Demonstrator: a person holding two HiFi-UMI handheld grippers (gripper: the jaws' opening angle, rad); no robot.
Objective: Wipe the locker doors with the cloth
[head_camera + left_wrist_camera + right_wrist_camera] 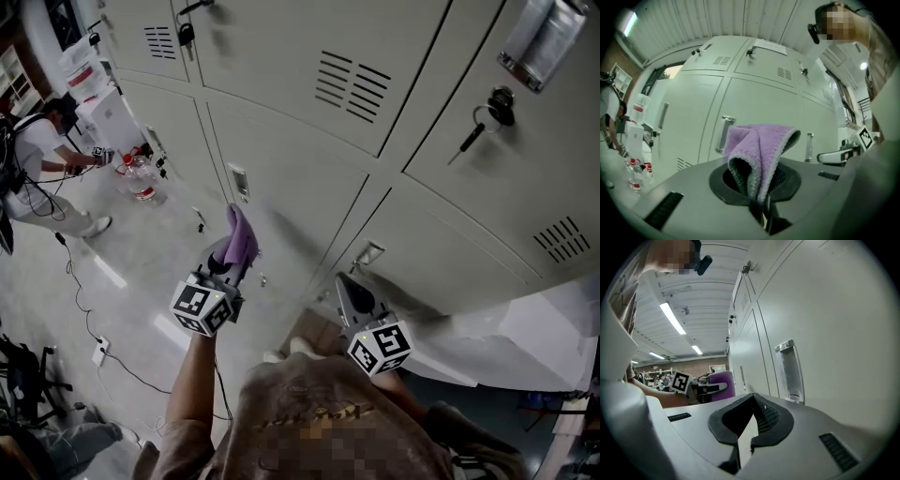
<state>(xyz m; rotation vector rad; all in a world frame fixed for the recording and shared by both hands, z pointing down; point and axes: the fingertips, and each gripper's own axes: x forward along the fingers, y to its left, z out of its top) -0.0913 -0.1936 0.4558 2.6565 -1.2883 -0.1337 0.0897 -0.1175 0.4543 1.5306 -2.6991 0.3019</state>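
Left claw (pixel 232 262) tight on purple cloth (pixel 242 232), right claw (pixel 344 282) closed, empty, near locker doors (pixel 300 178)

Cloth (pixel 761 145) in left claw (pixel 761 208), lockers (pixel 300 159) ahead; right claw (pixel 345 283) just to its right

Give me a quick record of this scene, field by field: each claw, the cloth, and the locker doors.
Left claw: shut on the purple cloth, pointing at the lockers
Right claw: shut, nothing in it, next to a recessed handle
Locker doors: grey, closed, with a key in one lock
Cloth touching a door: cannot tell
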